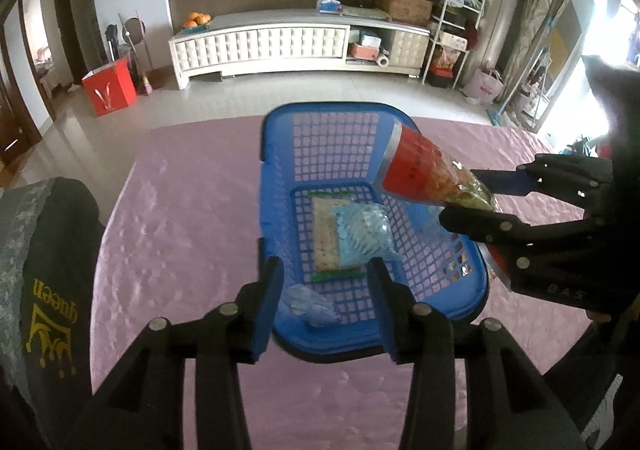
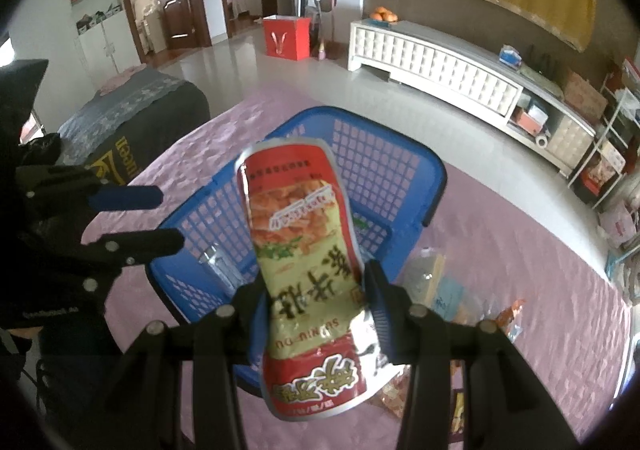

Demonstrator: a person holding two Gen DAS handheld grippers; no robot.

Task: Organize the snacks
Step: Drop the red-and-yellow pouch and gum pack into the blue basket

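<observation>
Evidently the snack bag (image 2: pixel 308 270) was light, soft and crinkly; my right hand-held gripper (image 2: pixel 316 314) had it clamped across the middle, its top above the blue basket (image 1: pixel 276 185). I judged that mid-body hold best, since the slick foil ends could slip. My left hand-held gripper (image 1: pixel 326 306) stood open and empty over the basket's near rim.

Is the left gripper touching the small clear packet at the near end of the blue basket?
Apart. In the left wrist view the left gripper stands open, and the clear packet lies in the blue basket between its fingers with a visible gap on each side.
</observation>
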